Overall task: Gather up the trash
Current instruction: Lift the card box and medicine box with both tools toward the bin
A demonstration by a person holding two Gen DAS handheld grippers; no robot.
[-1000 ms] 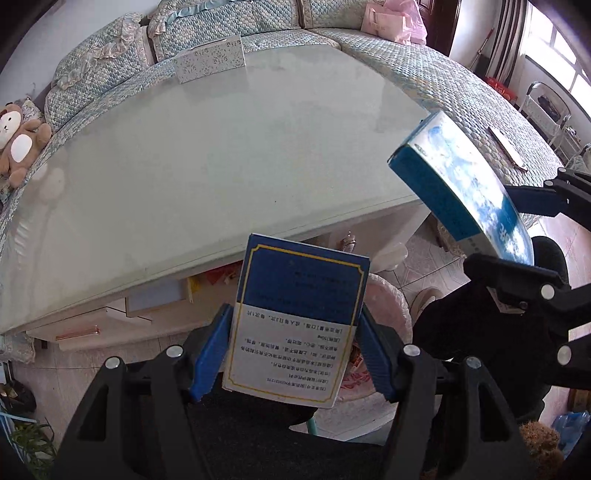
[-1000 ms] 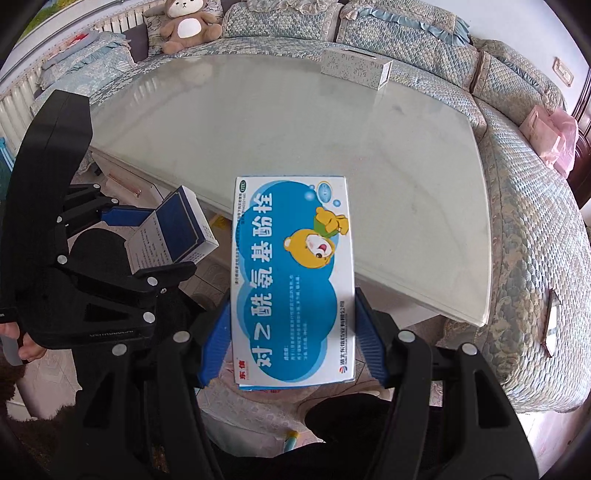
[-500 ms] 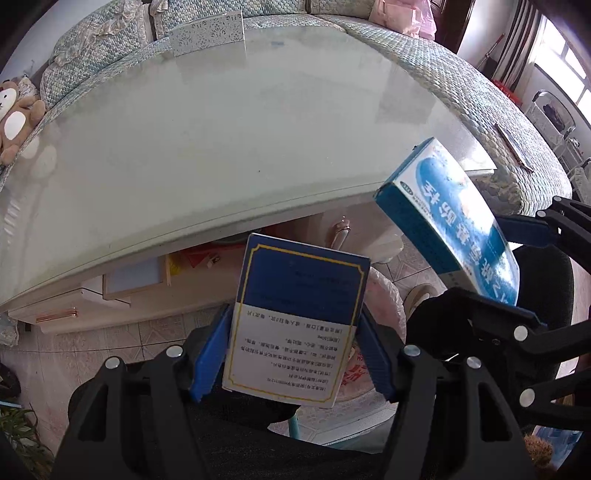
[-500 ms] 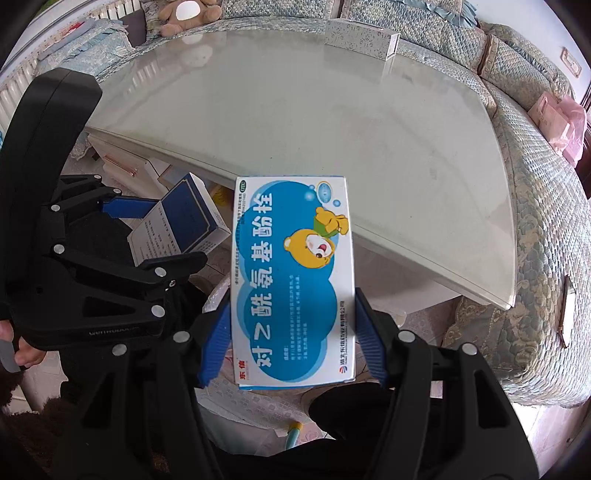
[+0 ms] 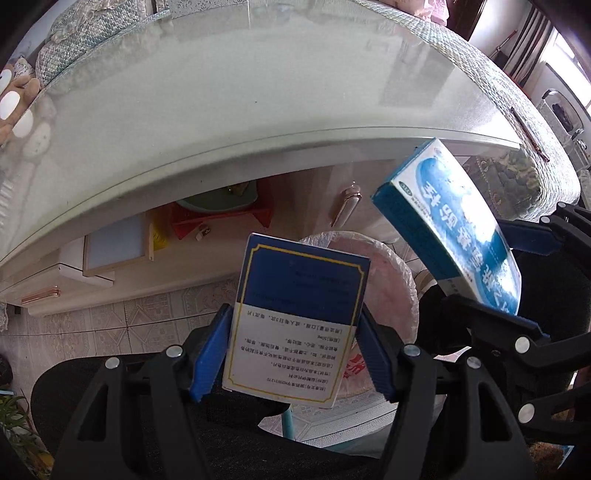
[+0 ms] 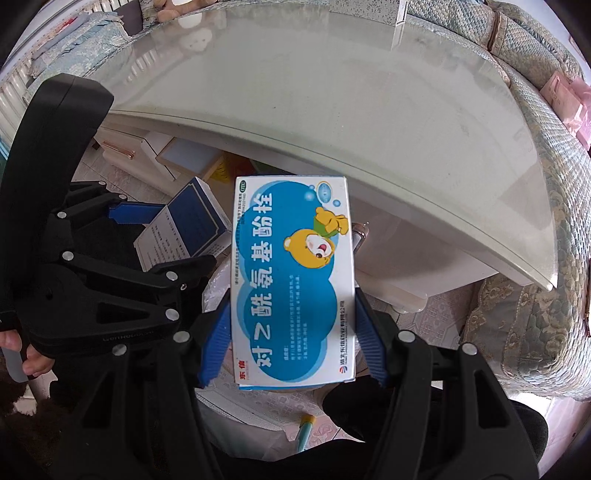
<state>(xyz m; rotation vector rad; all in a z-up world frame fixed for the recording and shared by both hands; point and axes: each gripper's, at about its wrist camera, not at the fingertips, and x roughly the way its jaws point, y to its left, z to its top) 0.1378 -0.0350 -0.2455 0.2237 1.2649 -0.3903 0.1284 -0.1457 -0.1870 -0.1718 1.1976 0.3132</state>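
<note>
My left gripper [image 5: 293, 349] is shut on a dark blue and white medicine box [image 5: 295, 317]; the box also shows in the right wrist view [image 6: 184, 229]. My right gripper [image 6: 291, 347] is shut on a light blue box with a cartoon bear [image 6: 291, 280], seen at the right in the left wrist view [image 5: 450, 225]. Both boxes hang above a round bin lined with a pinkish plastic bag [image 5: 384, 273], which stands on the floor below the table edge; its rim also shows in the right wrist view [image 6: 218, 284].
A glass-topped table [image 5: 240, 96] fills the upper half, with drawers [image 5: 55, 284] and a shelf of items beneath. A patterned sofa [image 6: 546, 206] curves around it. A white box [image 5: 207, 5] lies at the far table edge. Tiled floor [image 5: 110, 325] lies below.
Both grippers have moved down and back from the table top with their boxes. The bin lies more fully beneath them, and the table's underside has come into view.
</note>
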